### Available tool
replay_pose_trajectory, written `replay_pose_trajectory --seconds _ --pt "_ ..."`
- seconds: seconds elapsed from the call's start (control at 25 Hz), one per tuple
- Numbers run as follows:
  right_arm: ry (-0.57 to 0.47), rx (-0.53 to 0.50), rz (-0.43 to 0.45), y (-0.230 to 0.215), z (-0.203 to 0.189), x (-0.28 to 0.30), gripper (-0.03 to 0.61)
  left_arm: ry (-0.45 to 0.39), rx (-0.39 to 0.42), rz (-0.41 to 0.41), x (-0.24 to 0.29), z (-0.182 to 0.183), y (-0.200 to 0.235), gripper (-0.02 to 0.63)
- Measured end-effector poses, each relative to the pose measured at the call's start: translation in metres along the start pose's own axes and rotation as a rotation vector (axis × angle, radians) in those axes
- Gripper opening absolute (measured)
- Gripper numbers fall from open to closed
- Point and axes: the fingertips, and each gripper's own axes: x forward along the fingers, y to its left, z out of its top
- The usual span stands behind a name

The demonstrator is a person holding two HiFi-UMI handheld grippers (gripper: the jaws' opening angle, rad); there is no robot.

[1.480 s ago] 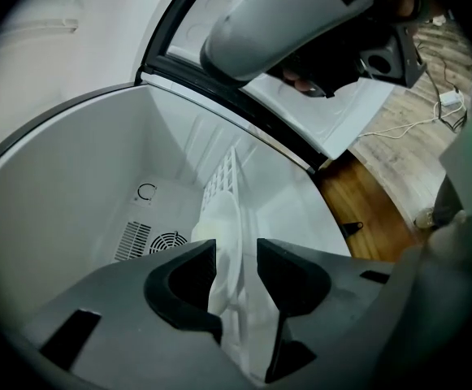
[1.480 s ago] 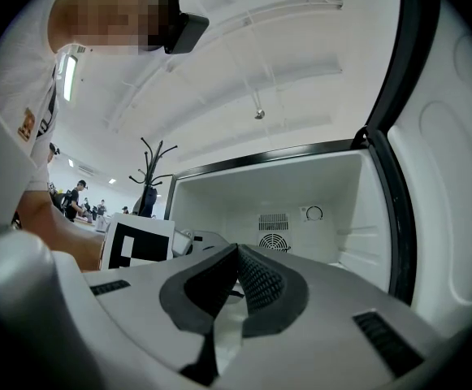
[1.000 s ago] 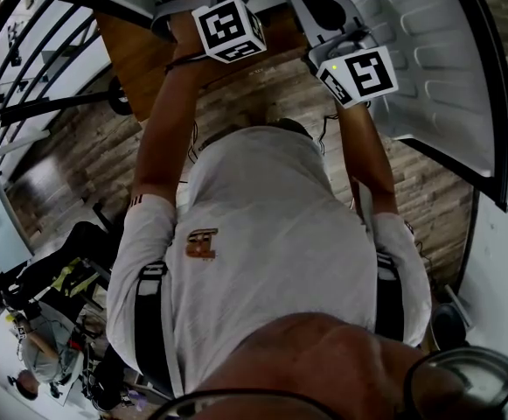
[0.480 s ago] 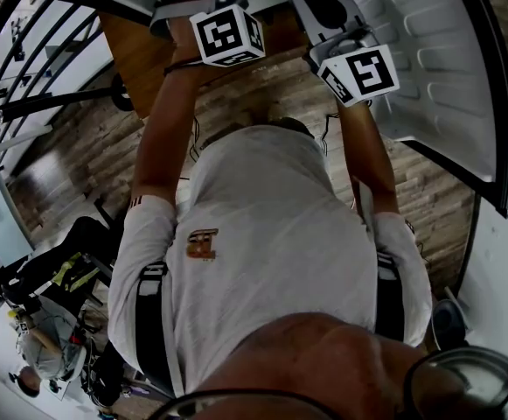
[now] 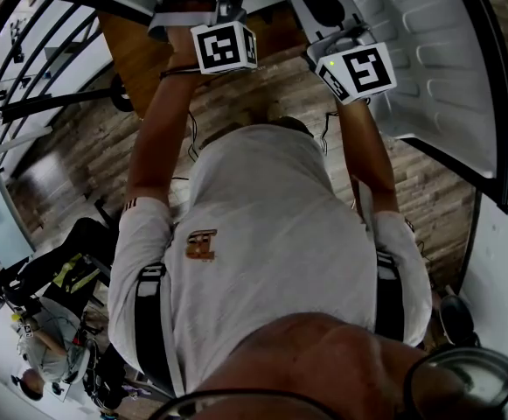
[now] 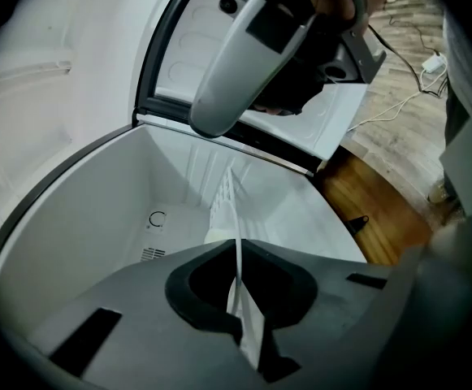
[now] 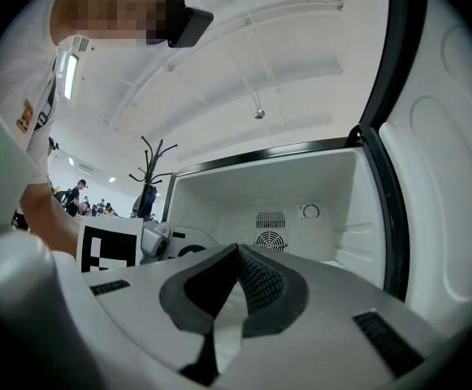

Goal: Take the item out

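The fingers (image 6: 191, 287) of the left gripper (image 6: 237, 254) are pressed together on a thin white item (image 6: 249, 331), having just been closing on it. The pinch takes the item's near edge, probably because so flat a thing offers nothing else to grip. Seen edge-on, it runs from the fingers back into the fridge (image 6: 97, 218), roughly mid-width of the compartment and clear of both side walls. Whether it is a bag or a sheet I cannot tell. This gripper tilts a little downward into the fridge mouth, which suits a straight pull outward. The item is gripped but, by my reading, not yet out. The right gripper (image 7: 237, 250) hangs at the fridge mouth just beside the left one, on the door's side. Its fingers (image 7: 260, 287) meet at the tips with nothing I can make out between them. It looks parked there to keep out of the way or to steady the item later. The fridge door (image 7: 439, 177) stands swung wide, leaving the mouth free, and the fan vent (image 7: 270, 240) shows on the back wall.
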Motion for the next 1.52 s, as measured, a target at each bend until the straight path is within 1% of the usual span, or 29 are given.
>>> replay_pose_trajectory --seconds 0.28,0.64,0.96,1.28,1.52 --pt "-0.001 -0.011 -0.011 0.002 0.008 0.0 0.032 -0.042 0.051 0.021 -0.017 0.004 0.0 0.026" --pt "-0.021 -0.012 -0.024 0.006 0.013 -0.008 0.032 -0.08 0.065 0.06 -0.043 0.01 0.001 0.026" --pt "-0.022 -0.023 -0.031 0.026 0.015 -0.011 0.032 -0.112 0.063 0.084 -0.072 0.01 0.004 0.026" --pt "-0.01 -0.033 -0.046 0.034 0.015 -0.014 0.032 -0.134 0.07 0.085 -0.081 0.007 0.003 0.026" --pt "-0.002 -0.037 -0.052 0.035 0.017 -0.019 0.032 -0.149 0.068 0.087 -0.084 0.012 0.005 0.026"
